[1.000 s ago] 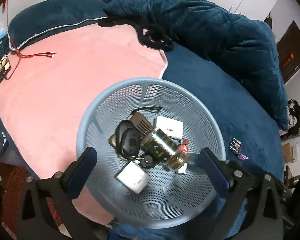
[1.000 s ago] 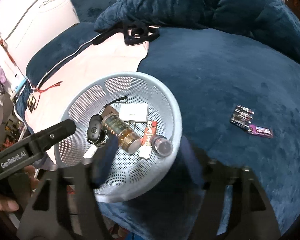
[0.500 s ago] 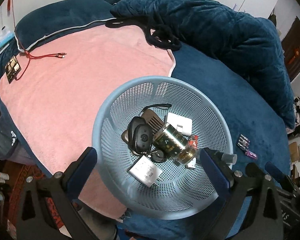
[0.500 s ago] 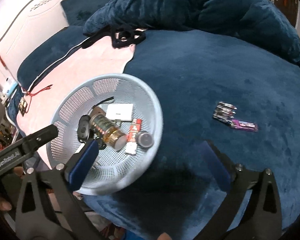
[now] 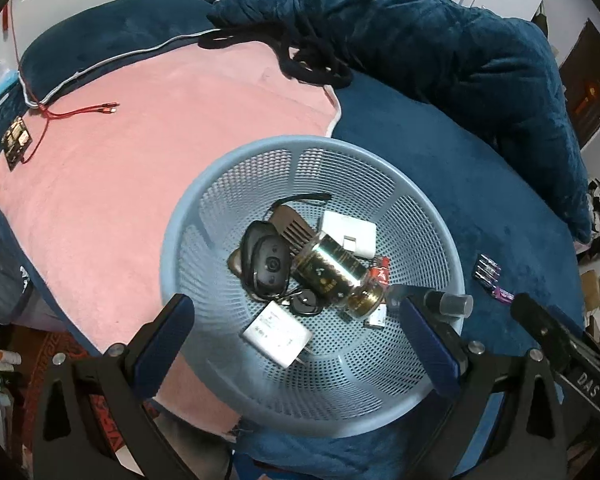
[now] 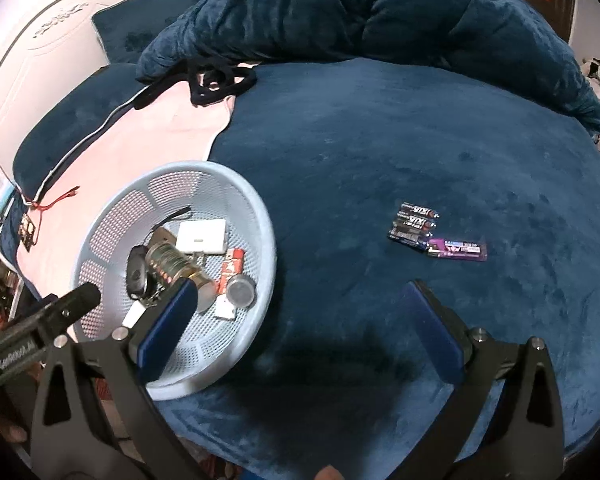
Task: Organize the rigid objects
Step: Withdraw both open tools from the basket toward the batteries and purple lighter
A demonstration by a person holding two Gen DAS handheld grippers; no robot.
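Observation:
A light blue mesh basket (image 5: 308, 144) (image 6: 188, 166) sits on the bed. It holds a gold jar (image 5: 332, 272) (image 6: 168, 260), a black webcam (image 5: 268, 268), a white plug (image 5: 278, 334), a white box (image 5: 350, 234), a red item (image 5: 380, 274) and a small capped bottle (image 6: 240, 290) near its right rim. My left gripper (image 5: 296, 336) hangs open above the basket, with nothing between its pads. My right gripper (image 6: 300, 332) is open and empty over the dark blue cover, just right of the basket. Loose batteries (image 6: 414, 224) and a purple pack (image 6: 458, 249) lie further right.
A pink blanket (image 5: 160, 140) covers the bed's left side, with a red cable (image 5: 80, 111) and a small circuit board (image 5: 16, 142) on it. A bunched dark blue quilt (image 6: 380, 12) and a black cord (image 5: 316, 68) lie at the back. The bed edge runs close in front.
The right gripper's jaws have spread wide and it has drifted right, off the basket and toward the batteries. The small bottle stays in the basket. The left gripper has barely moved.

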